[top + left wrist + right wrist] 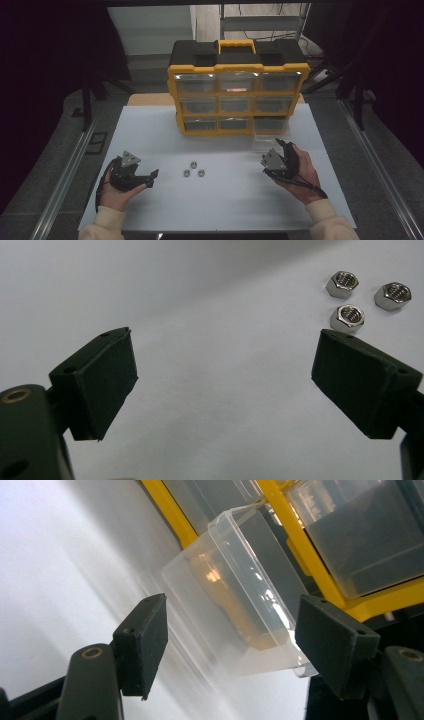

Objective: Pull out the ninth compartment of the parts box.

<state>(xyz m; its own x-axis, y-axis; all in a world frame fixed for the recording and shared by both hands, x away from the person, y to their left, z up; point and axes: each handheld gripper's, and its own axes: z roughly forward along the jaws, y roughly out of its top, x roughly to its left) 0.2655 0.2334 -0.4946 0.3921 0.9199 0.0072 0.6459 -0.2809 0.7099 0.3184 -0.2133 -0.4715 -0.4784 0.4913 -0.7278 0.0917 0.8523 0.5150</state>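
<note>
Three steel hex nuts [194, 170] lie together on the white table top, seen close in the left gripper view as nuts [367, 300] just beyond the right jaw. My left gripper [150, 179] rests low at the left, open, nothing between its pads [102, 380]. A yellow and black drawer organiser [237, 92] stands at the back. Its bottom-right clear drawer [270, 131] is pulled out onto the table. My right gripper [282, 146] is open just in front of that drawer [240, 595], jaws apart and not touching it.
The white board [150, 210] covers the table, with metal rails [65, 175] along both sides. The organiser's other clear drawers [220, 102] are pushed in. Dark curtains and stand legs sit behind the table.
</note>
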